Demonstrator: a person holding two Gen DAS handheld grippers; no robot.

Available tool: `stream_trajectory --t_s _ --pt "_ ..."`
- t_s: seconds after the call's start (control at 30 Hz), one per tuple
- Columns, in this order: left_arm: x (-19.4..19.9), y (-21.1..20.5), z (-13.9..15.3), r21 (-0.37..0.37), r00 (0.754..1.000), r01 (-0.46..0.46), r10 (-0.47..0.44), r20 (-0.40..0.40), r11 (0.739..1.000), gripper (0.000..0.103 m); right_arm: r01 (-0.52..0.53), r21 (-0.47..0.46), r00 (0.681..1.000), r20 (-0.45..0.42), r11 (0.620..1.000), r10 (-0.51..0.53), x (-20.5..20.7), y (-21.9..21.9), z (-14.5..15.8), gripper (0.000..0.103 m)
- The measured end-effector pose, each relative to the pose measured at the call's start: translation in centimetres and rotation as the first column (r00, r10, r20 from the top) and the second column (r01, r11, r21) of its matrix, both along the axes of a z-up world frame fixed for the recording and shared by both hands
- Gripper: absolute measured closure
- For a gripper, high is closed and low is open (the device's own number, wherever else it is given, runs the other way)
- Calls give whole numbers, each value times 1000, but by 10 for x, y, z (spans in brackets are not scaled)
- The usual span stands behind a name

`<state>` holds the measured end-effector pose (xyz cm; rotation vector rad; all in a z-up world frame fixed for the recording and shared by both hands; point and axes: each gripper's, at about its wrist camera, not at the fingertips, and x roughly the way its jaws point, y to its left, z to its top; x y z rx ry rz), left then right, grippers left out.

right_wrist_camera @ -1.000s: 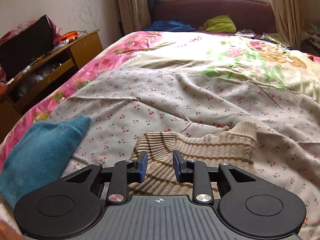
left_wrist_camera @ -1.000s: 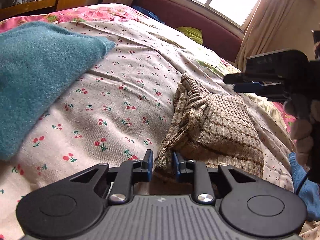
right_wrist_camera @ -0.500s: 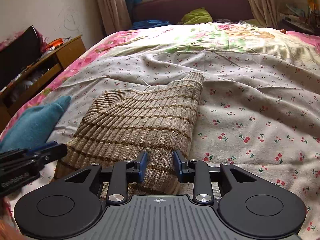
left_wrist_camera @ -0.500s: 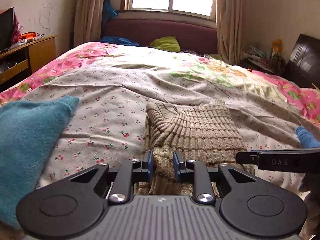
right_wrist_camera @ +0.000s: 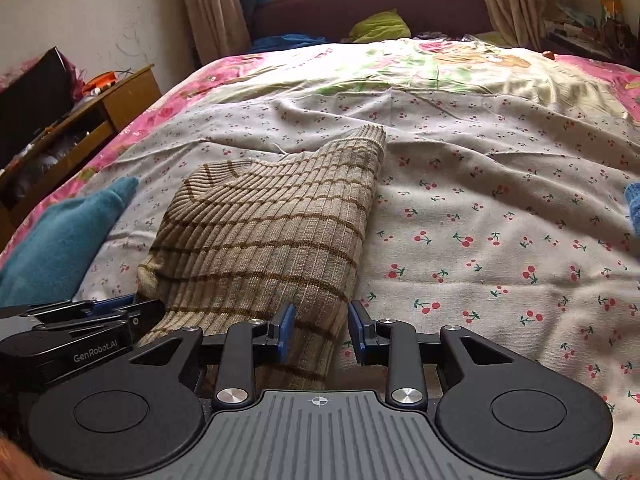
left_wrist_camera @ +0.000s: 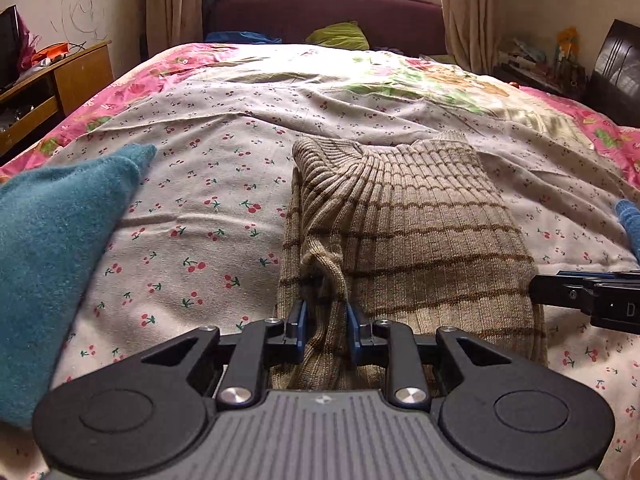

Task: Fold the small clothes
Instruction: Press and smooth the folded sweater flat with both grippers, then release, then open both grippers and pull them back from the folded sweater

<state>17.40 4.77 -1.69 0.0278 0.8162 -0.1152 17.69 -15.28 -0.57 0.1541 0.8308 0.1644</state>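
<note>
A beige ribbed sweater [left_wrist_camera: 420, 232] with brown stripes lies folded on the cherry-print bedspread [left_wrist_camera: 192, 240]. My left gripper [left_wrist_camera: 326, 332] is shut on a bunched fold at the sweater's near left edge, and the cloth fills the gap between its blue pads. In the right wrist view the sweater [right_wrist_camera: 272, 232] reaches down between the jaws of my right gripper [right_wrist_camera: 320, 334]. That gripper stands open. The near right corner touches the left pad, and a gap shows at the right pad. The right gripper's fingers [left_wrist_camera: 560, 290] show at the sweater's right edge.
A teal fleecy cloth [left_wrist_camera: 52, 248] lies left of the sweater, and a blue garment [left_wrist_camera: 630, 220] peeks in at the right edge. A wooden desk [left_wrist_camera: 60, 76] stands left of the bed. A green pillow [left_wrist_camera: 340, 36] rests by the maroon headboard.
The left wrist view has rolled level while the left gripper kept its hold on the sweater's edge. The right gripper moved down and right, from over the sweater's middle to its near right corner.
</note>
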Motion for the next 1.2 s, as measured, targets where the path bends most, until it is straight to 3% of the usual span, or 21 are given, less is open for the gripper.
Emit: stream_trajectory --t_s 0.17,0.33,0.5,0.77,1.2 --pt "3 -5 -6 45 1000 2 -1 -27 999 67 4 -25 999 -37 1000 -5 -7 5 -7 73" --pt "-8 -2 6 -4 1000 0 0 6 1000 67 7 -41 999 -33 999 -8 -13 6 -3 73" --pt "-7 -5 -6 43 999 8 -7 -41 999 67 8 -68 999 -47 998 -11 -17 11 -6 73" --pt "-21 -6 5 32 999 15 -14 -36 999 67 3 -81 998 -64 997 -8 -28 16 -4 73" --pt "-48 -16 14 53 997 45 -42 -59 998 67 5 -43 997 -74 999 -9 -56 12 3 73"
